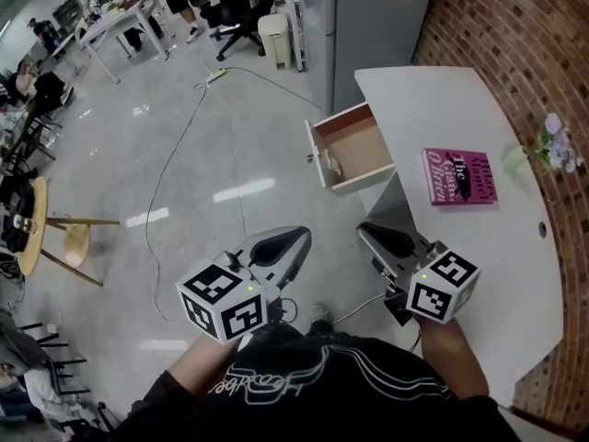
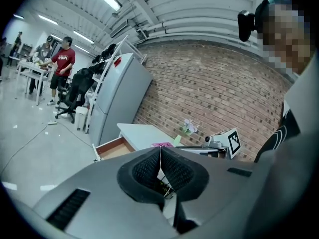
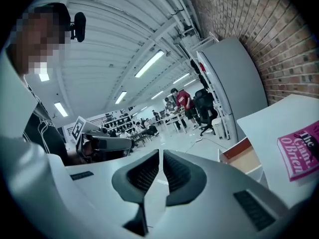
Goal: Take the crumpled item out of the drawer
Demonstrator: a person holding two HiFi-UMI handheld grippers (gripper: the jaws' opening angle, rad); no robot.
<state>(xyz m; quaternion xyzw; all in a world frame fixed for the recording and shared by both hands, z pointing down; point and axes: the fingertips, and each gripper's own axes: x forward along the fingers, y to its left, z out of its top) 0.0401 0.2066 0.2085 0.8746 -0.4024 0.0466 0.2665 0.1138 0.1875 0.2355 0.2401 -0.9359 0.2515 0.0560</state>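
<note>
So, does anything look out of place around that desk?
Only the drawer stands out: it is pulled out of the desk, and a small pale crumpled item lies inside it, close to the front panel. The book lies flat on the desktop and looks ordinary.

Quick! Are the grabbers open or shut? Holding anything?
Left gripper: shut, holding nothing.
Right gripper: shut, holding nothing.
</note>
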